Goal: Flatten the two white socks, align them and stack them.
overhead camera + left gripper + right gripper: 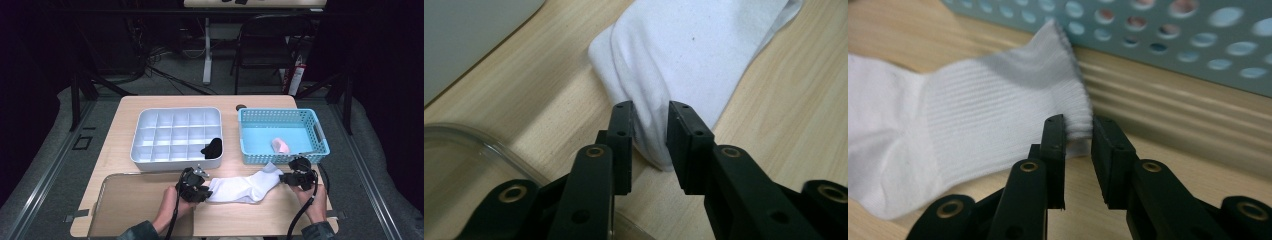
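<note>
The table carries everything within the person's reach, which suits work done with 2 hand-held tools from the near edge. On its far left sits a grey tray split into many small compartments; a black rolled bundle already fills the one at the near right corner, so the tray looks like the place where finished socks go. To its right stands a blue basket with a pink item inside, probably the supply still to be sorted. A clear tray lies at the near left.

The white sock lies flat on the near part of the table, stretched between the 2 tools, its cuff just in front of the basket. The left gripper pinches the toe end, a fold of fabric squeezed between its pads. The right gripper has its jaws narrowly parted around the ribbed cuff, with the fabric between them; whether they press it I cannot tell. Holding both ends this way likely keeps the sock straight and flat, ready for folding or rolling to fit 1 compartment.
</note>
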